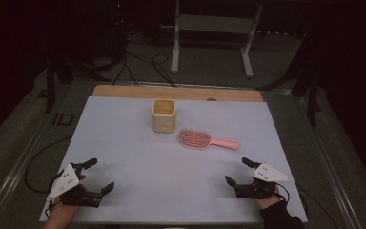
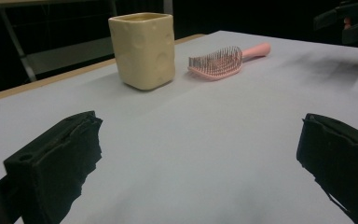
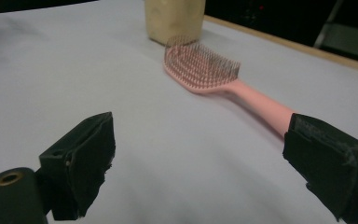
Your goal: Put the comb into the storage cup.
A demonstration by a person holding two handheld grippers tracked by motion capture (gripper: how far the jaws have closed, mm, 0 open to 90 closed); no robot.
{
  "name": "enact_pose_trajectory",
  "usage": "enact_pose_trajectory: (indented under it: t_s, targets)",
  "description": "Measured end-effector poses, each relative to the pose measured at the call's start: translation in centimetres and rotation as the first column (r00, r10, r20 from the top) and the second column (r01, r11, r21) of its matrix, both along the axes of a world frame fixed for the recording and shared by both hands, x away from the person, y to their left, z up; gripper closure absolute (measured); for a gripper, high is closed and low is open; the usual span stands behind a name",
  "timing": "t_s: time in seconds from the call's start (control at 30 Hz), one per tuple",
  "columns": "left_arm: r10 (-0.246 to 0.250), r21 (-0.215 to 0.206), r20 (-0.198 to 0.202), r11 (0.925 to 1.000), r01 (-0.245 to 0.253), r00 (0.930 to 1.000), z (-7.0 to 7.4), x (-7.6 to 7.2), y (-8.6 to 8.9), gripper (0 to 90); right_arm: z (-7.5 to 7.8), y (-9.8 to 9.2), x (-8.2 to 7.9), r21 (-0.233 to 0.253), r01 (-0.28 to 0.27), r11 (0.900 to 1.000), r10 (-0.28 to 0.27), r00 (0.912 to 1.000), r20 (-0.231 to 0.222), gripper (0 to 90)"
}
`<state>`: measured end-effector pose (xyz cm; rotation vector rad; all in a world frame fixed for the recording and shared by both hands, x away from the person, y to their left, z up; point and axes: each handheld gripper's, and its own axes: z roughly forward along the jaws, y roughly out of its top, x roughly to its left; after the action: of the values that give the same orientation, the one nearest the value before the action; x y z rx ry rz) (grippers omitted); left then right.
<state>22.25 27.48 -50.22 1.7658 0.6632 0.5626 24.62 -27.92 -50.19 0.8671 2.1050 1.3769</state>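
No readable text, label, brand, number or sign anywhere, near the jaws or farther off.

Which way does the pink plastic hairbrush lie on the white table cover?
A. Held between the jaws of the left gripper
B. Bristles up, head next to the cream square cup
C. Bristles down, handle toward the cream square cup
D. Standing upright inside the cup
B: the pink plastic hairbrush lies flat with its bristles pointing up, its head close to the cream square cup and its handle pointing away from the cup; both grippers are open and apart from it.
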Motion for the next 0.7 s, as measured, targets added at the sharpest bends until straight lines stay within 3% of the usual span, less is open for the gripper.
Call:
enact_pose_trajectory:
  t_s: [0.17, 0.5, 0.7]
  targets:
    - [0.025, 0.008, 0.019, 0.9997, -0.025, 0.9995, 0.2, -0.3, 0.1, 0.0, -0.1, 0.5, -0.2, -0.030, -0.036, 0.999, 0.036, 0.9993, -0.008, 8.9]
    - [0.031, 0.004, 0.006, 0.9995, -0.031, 0.9995, 0.0, -0.3, 0.1, 0.0, 0.4, 0.7, -0.4, -0.039, -0.065, 0.997, 0.064, 0.9973, -0.035, 8.9]
    - [0.030, -0.006, 0.001, 0.9995, -0.030, 0.9996, -0.1, -0.3, 0.2, 0.0, 0.7, 1.3, -0.7, -0.070, -0.092, 0.993, 0.090, 0.9955, -0.030, 8.9]
